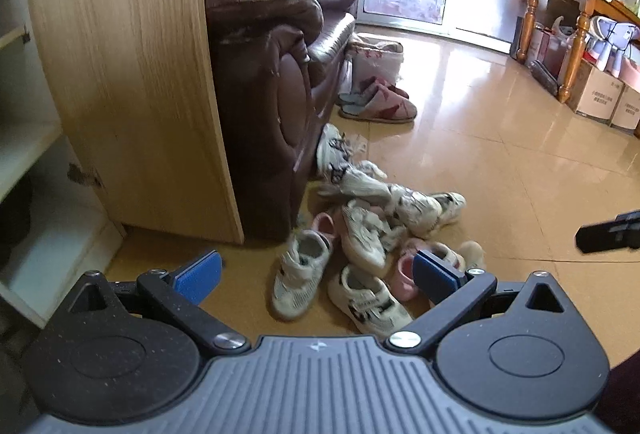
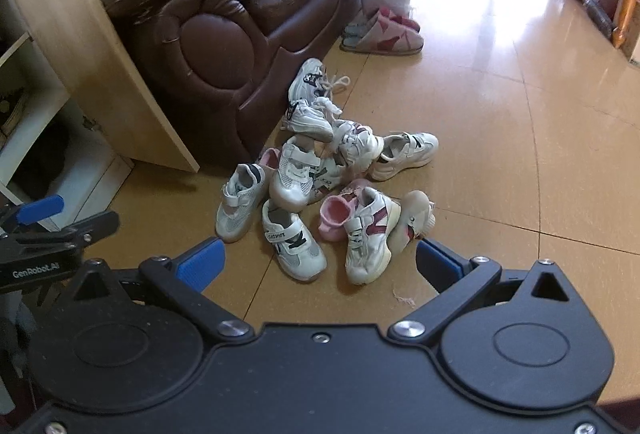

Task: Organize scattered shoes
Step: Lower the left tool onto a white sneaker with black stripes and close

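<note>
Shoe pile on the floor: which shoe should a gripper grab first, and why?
Probably lower the right gripper onto the white strap shoe at the pile's near edge. Both grippers' jaws are open and empty, and nothing lies on that shoe.

Both wrist cameras sit low over the floor (image 1: 500,169), facing forward toward the shoe pile (image 1: 372,234) at frame centre. The right view looks down from higher up. Both share the brown sofa (image 2: 224,45) and cabinet door (image 1: 132,73) at upper left.
</note>
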Action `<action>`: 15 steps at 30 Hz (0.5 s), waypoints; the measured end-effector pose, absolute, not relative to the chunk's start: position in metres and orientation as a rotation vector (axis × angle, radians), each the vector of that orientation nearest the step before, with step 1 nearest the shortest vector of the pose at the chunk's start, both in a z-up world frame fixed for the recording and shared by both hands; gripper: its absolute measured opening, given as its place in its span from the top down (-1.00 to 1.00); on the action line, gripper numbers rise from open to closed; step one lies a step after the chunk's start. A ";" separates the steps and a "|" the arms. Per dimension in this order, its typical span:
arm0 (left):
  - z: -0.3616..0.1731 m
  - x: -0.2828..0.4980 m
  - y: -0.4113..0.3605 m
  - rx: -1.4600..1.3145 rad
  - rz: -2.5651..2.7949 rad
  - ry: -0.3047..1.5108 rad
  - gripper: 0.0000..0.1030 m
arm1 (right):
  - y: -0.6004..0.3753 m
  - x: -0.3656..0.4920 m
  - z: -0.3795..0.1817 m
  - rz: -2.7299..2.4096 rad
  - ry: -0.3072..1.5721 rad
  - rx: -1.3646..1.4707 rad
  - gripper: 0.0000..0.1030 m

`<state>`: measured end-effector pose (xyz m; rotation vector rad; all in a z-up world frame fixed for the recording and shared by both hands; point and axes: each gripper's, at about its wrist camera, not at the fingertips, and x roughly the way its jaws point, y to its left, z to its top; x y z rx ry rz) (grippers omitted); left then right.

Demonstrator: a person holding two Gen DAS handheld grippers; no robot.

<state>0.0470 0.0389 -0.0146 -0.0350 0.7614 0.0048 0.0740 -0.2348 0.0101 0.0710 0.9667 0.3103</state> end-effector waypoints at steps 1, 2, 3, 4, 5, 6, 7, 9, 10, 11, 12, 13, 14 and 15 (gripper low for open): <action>-0.016 0.053 0.041 -0.032 0.005 0.760 -0.99 | -0.237 0.083 0.013 0.332 0.964 0.089 -1.00; -0.017 0.059 0.044 -0.029 0.005 0.760 -0.90 | -0.236 0.090 0.013 0.333 0.955 0.080 -1.00; -0.018 0.065 0.046 -0.026 0.005 0.759 -0.81 | -0.235 0.097 0.014 0.334 0.946 0.070 -1.00; -0.019 0.071 0.049 -0.024 0.005 0.758 -0.79 | -0.235 0.104 0.015 0.335 0.937 0.060 -1.00; -0.020 0.076 0.051 -0.021 0.005 0.757 -0.79 | -0.233 0.113 0.014 0.330 0.927 0.044 -1.00; -0.021 0.082 0.053 -0.018 0.005 0.756 -0.77 | -0.234 0.116 0.014 0.329 0.922 0.041 -0.99; -0.022 0.088 0.056 -0.015 0.005 0.755 -0.77 | -0.234 0.128 0.009 0.321 0.905 0.035 -0.99; -0.024 0.100 0.061 -0.009 0.005 0.753 -0.77 | -0.237 0.138 -0.003 0.320 0.895 0.046 -0.96; -0.031 0.105 0.063 -0.010 0.007 0.762 -0.77 | -0.239 0.142 -0.009 0.320 0.894 0.055 -0.96; -0.042 0.109 0.066 -0.013 0.013 0.779 -0.77 | -0.241 0.145 -0.017 0.317 0.904 0.078 -0.93; -0.054 0.111 0.070 -0.025 0.016 0.796 -0.77 | -0.244 0.148 -0.025 0.313 0.914 0.100 -0.83; -0.067 0.113 0.073 -0.042 0.020 0.812 -0.77 | -0.244 0.153 -0.038 0.317 0.937 0.141 -0.75; -0.079 0.116 0.076 -0.057 0.029 0.826 -0.77 | -0.241 0.156 -0.049 0.329 0.957 0.151 -0.61; -0.092 0.118 0.079 -0.072 0.037 0.840 -0.66 | -0.235 0.158 -0.055 0.340 0.962 0.130 -0.47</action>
